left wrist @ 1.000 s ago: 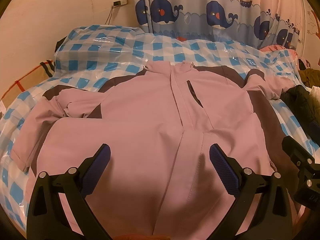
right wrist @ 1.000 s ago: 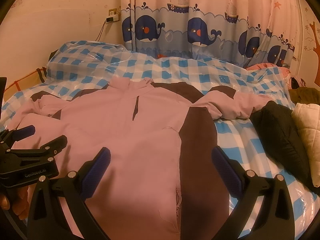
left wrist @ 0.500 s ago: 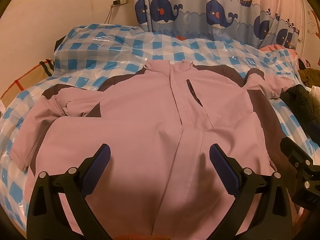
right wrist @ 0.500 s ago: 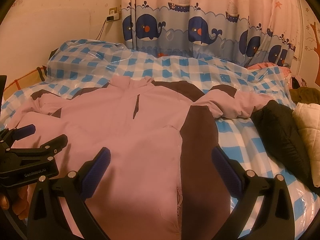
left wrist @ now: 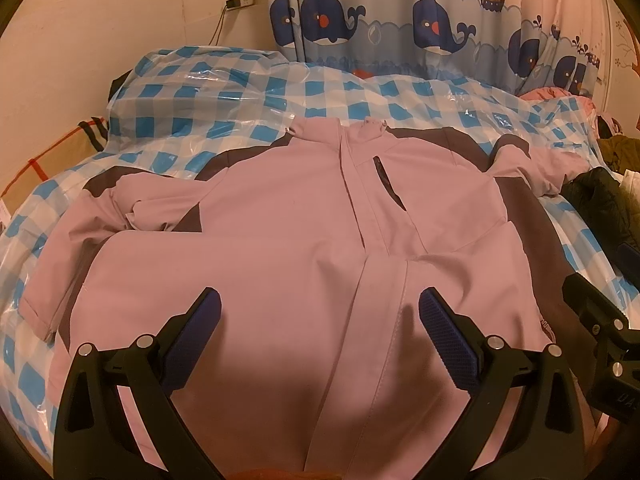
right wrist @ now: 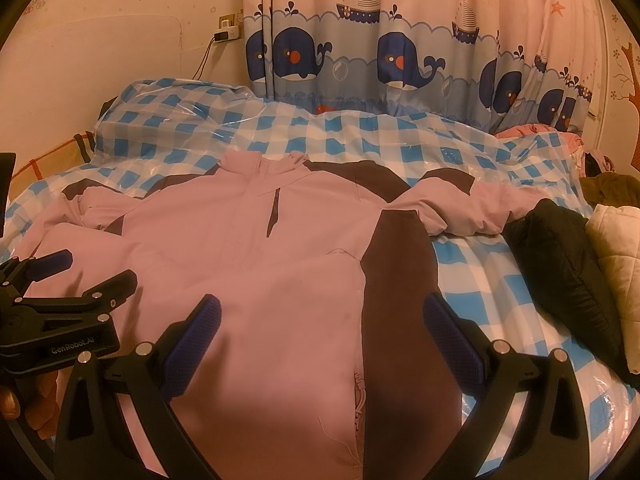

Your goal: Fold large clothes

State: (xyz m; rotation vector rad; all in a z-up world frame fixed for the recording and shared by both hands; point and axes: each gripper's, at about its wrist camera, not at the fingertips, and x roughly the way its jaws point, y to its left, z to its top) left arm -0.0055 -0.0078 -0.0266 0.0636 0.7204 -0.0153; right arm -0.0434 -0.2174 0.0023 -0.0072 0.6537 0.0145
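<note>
A large pink jacket [left wrist: 288, 232] with dark brown side panels lies spread out front-up on the bed, collar toward the curtain, both sleeves bent outward. It also shows in the right wrist view [right wrist: 248, 264]. My left gripper [left wrist: 320, 332] is open and empty, hovering above the jacket's lower front near the zipper flap. My right gripper [right wrist: 320, 336] is open and empty above the jacket's lower right part, near the brown panel [right wrist: 396, 264]. Each gripper shows at the edge of the other's view.
The bed has a blue-and-white check cover [left wrist: 224, 96] under clear plastic. A black garment [right wrist: 560, 256] and a cream quilted one [right wrist: 616, 248] lie at the right edge. A whale-print curtain [right wrist: 360, 56] and a wall with a socket [right wrist: 226, 32] stand behind.
Both grippers have lifted or tilted very slightly; the jacket sits a little lower in both views. Nothing was taken hold of.
</note>
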